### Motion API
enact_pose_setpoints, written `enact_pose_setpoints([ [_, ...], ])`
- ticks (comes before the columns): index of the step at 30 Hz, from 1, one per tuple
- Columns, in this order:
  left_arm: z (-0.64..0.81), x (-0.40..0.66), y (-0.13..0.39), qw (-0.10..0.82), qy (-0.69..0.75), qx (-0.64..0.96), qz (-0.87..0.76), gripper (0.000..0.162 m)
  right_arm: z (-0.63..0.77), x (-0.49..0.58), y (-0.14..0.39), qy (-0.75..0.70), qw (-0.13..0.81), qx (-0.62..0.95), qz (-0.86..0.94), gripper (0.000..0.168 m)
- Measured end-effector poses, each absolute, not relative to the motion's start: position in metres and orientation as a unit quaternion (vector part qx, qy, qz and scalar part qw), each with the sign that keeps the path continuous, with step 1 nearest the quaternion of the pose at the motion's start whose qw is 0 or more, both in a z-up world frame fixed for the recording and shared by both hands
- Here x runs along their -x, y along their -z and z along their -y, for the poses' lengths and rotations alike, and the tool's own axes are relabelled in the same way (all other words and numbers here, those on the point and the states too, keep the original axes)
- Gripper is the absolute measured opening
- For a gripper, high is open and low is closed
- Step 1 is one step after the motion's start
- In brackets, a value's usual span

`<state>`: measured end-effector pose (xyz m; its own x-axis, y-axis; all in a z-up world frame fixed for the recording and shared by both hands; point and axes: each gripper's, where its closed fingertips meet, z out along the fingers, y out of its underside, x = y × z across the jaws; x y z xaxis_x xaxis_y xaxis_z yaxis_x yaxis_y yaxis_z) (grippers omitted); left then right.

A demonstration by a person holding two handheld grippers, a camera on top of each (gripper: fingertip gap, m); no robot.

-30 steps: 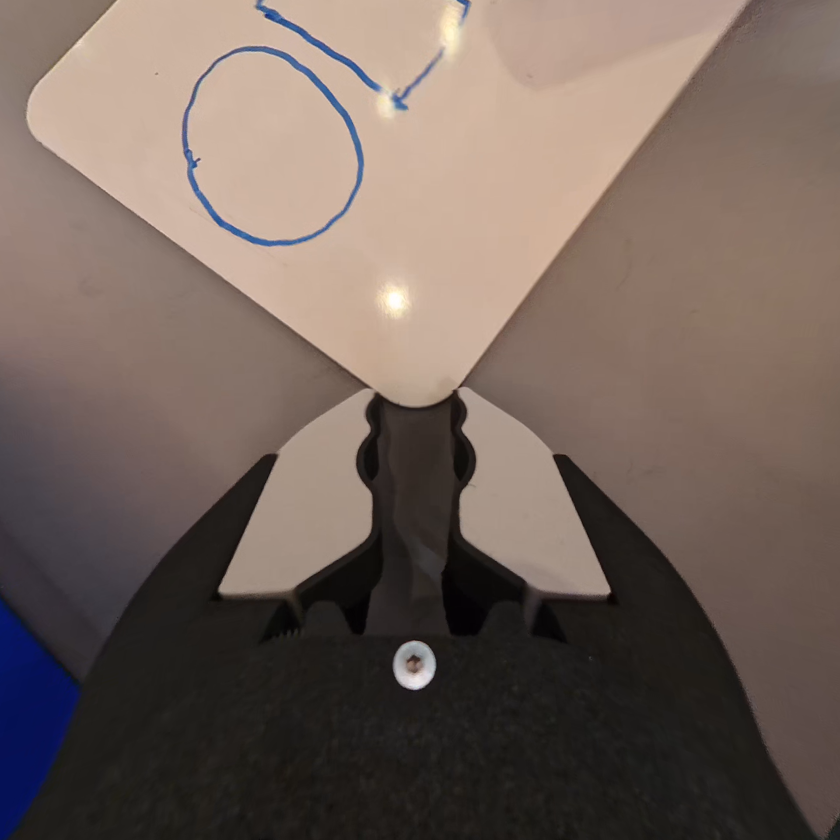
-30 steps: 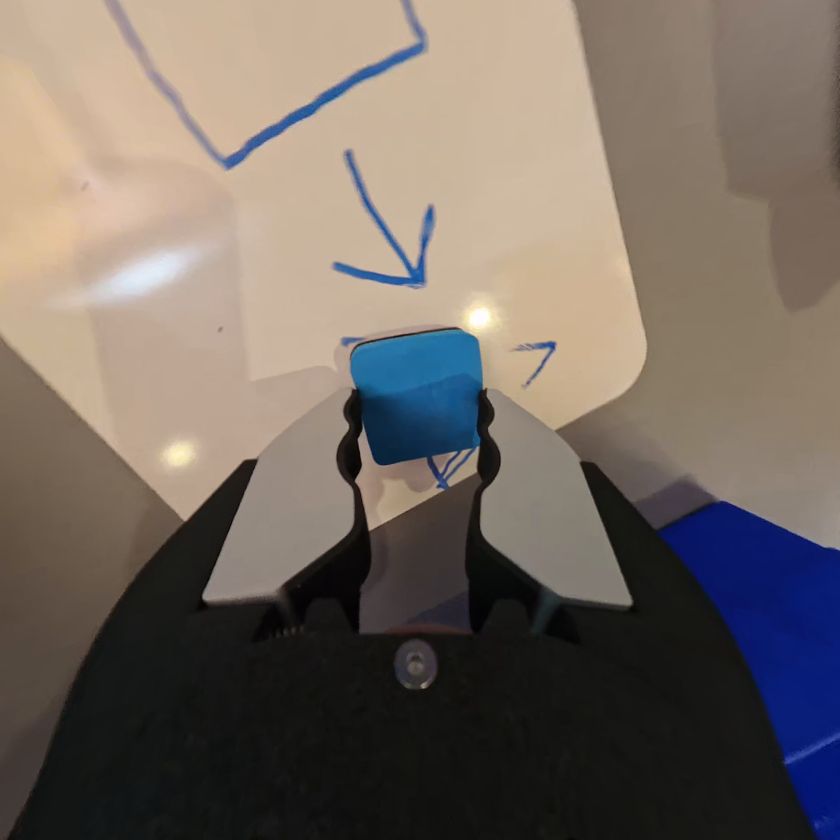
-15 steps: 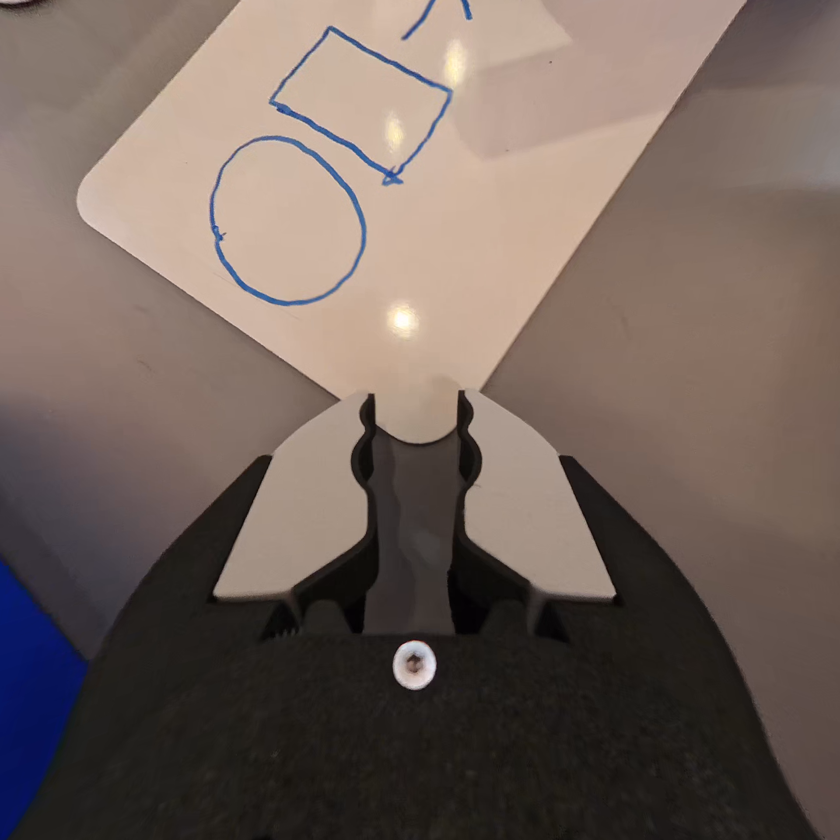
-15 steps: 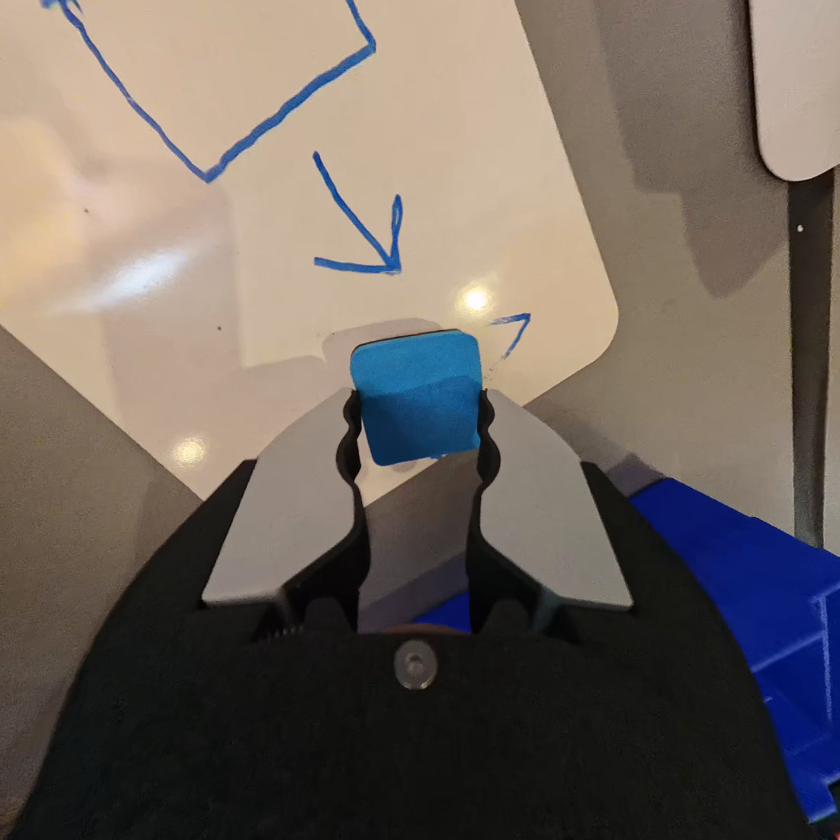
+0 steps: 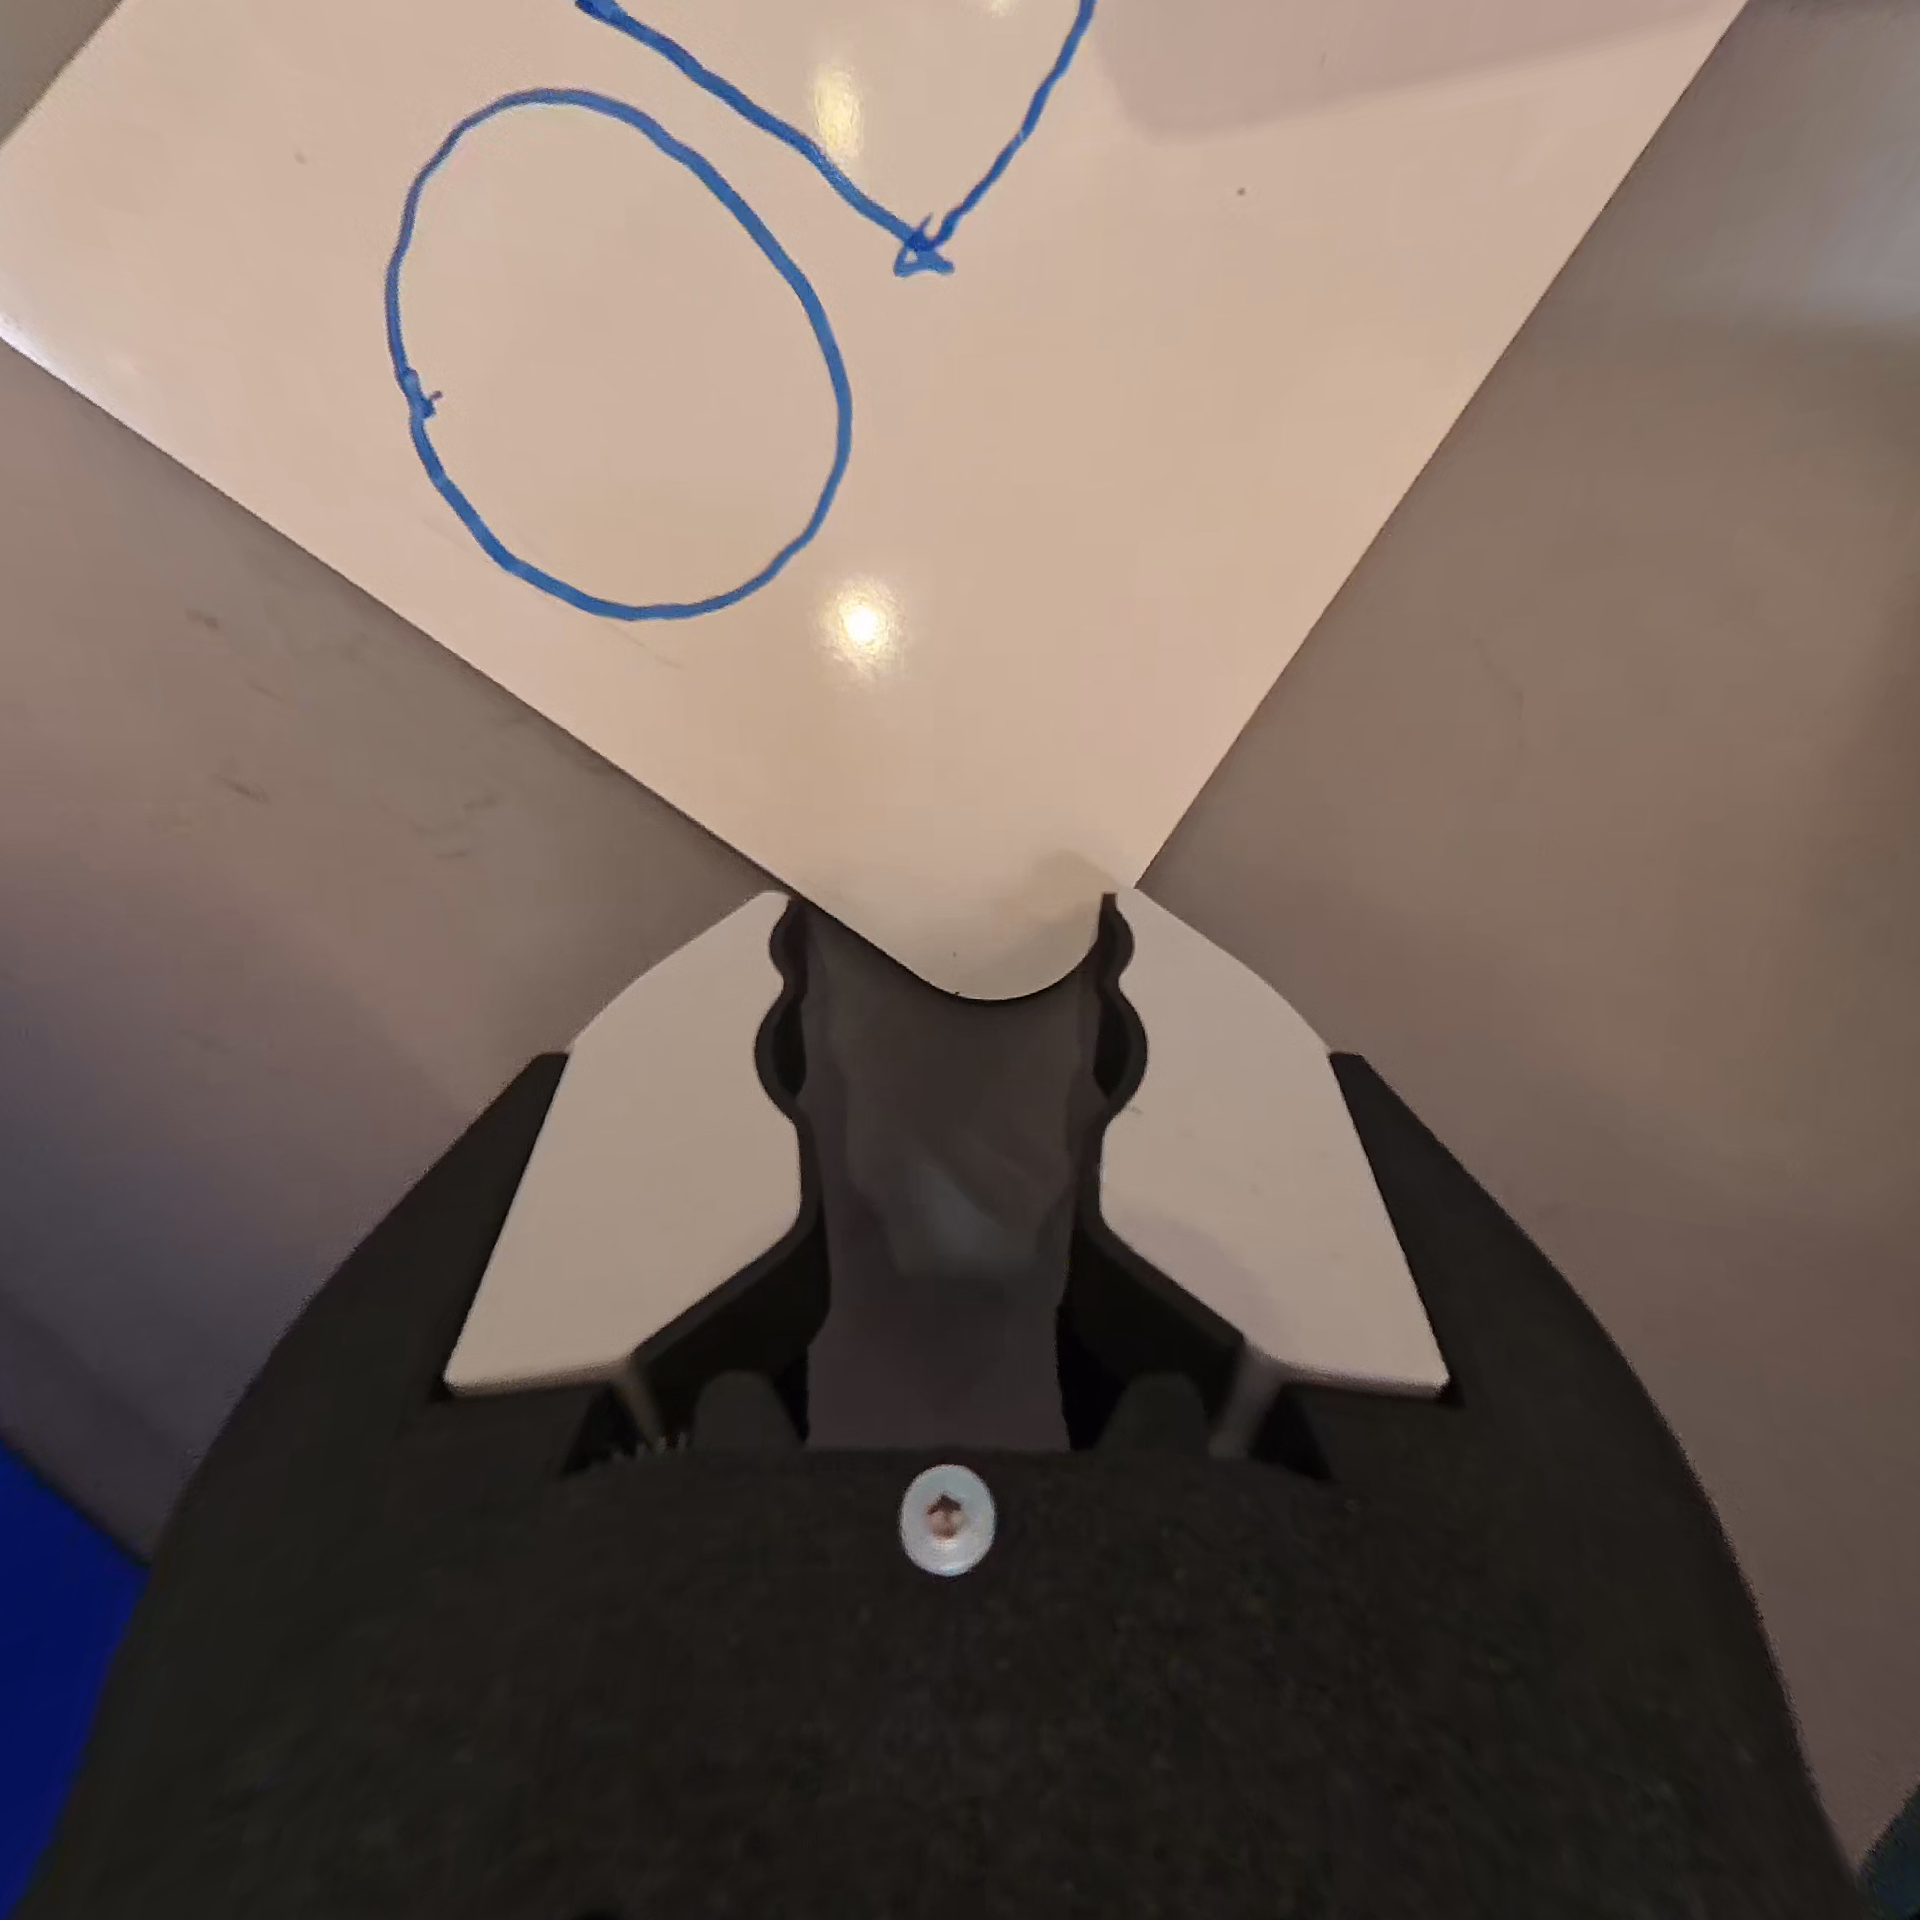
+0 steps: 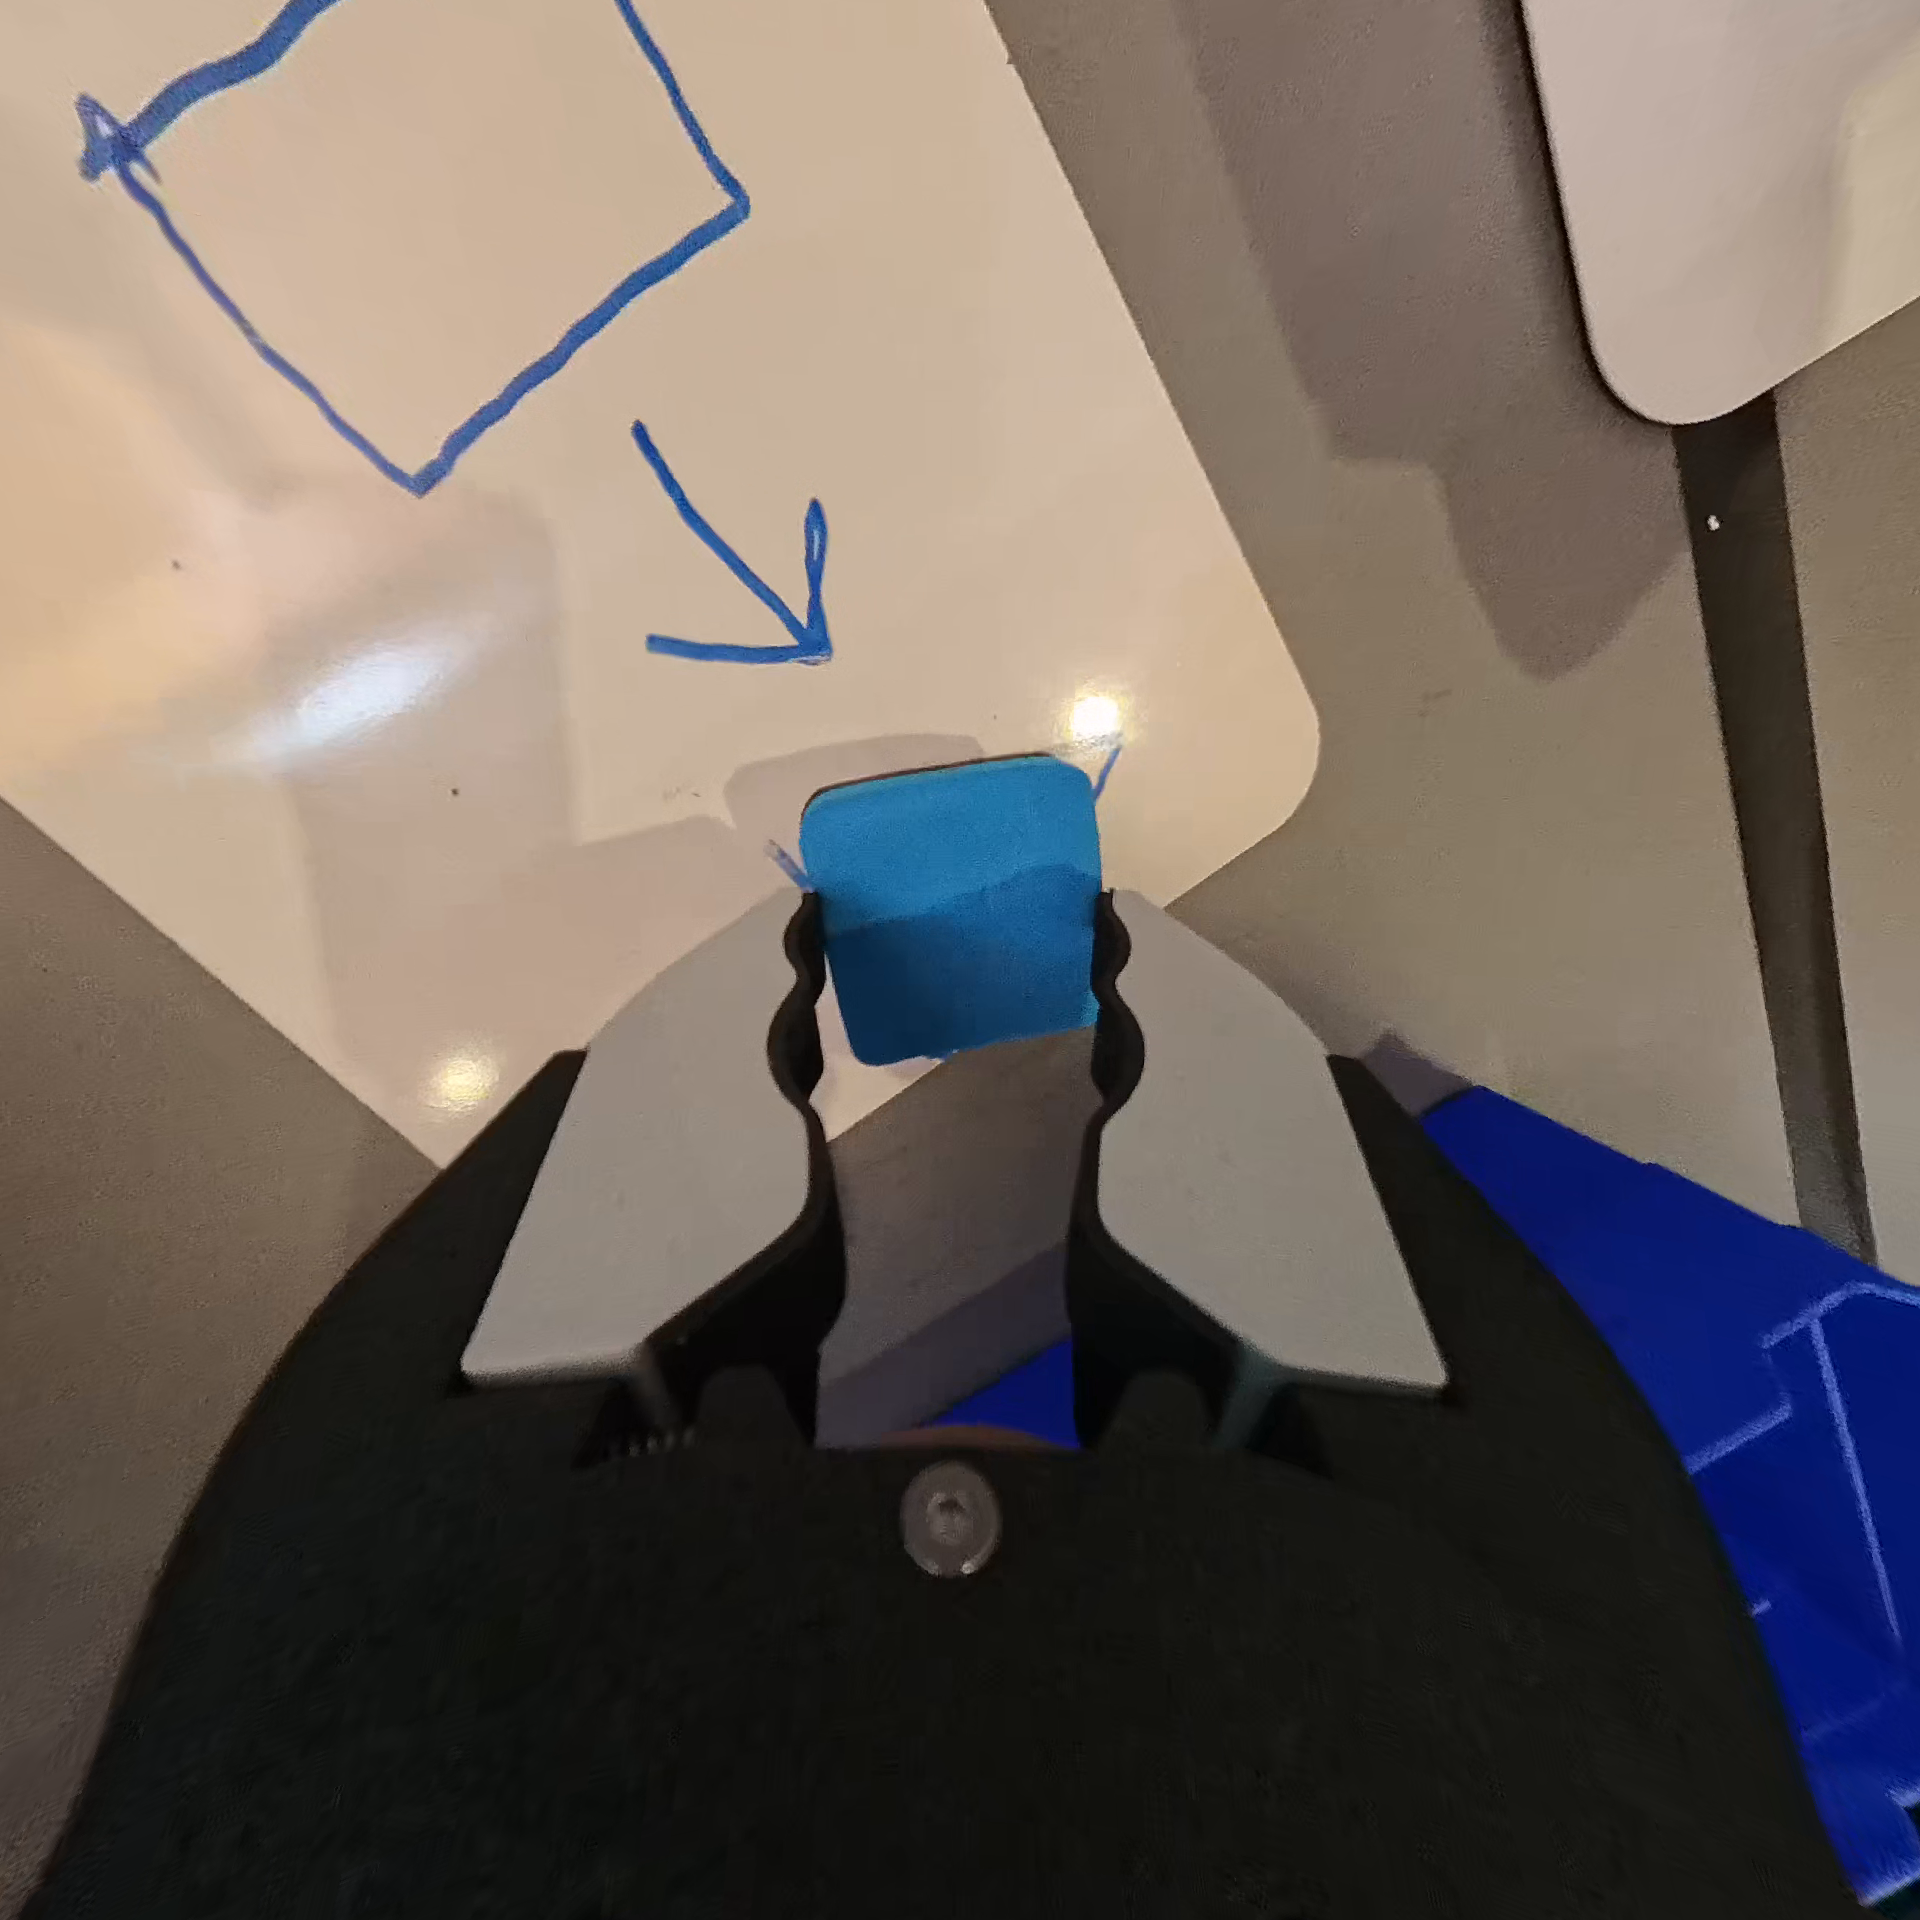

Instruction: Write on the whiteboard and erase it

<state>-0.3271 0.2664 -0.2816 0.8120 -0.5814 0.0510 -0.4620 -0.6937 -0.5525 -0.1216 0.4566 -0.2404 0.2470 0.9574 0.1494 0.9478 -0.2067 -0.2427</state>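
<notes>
The right gripper clamps a blue eraser at frame centre against the whiteboard; the left gripper stands narrowly parted around the board's corner.

The whiteboard lies flat on the table, turned so one corner sits between the tips of the left tongs. On it, a drawn circle lies left of a drawn square. In the right wrist view, an arrow lies between the square and the eraser, which sits in the right tongs on the board near another corner. A second board lies farther right, apart, and a bin lies near right.
</notes>
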Motion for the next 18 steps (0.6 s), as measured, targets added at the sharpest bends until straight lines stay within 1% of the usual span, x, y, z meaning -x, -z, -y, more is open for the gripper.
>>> enact_pose_setpoints([
  [1, -0.267, 0.327, 0.28, 0.271, 0.109, 0.911, -0.29, 0.05, -0.458, 0.122, 0.24, -0.02, 0.144, 0.778, 0.611, 0.049],
  [4, -0.276, 0.319, 0.265, 0.313, 0.118, 0.897, -0.29, 0.032, -0.457, 0.124, 0.241, -0.027, 0.146, 0.779, 0.609, 0.049],
  [7, -0.282, 0.322, 0.265, 0.299, 0.087, 0.898, -0.31, 0.014, -0.456, 0.124, 0.244, -0.022, 0.146, 0.778, 0.611, 0.049],
  [8, -0.283, 0.323, 0.267, 0.291, 0.083, 0.898, -0.319, 0.004, -0.455, 0.124, 0.243, -0.022, 0.147, 0.777, 0.612, 0.049],
  [9, -0.283, 0.323, 0.267, 0.285, 0.086, 0.899, -0.321, 0.0, -0.454, 0.125, 0.242, -0.023, 0.148, 0.776, 0.612, 0.049],
  [18, -0.271, 0.326, 0.266, 0.228, 0.116, 0.901, -0.349, 0.0, -0.452, 0.122, 0.237, -0.043, 0.16, 0.783, 0.6, 0.05],
])
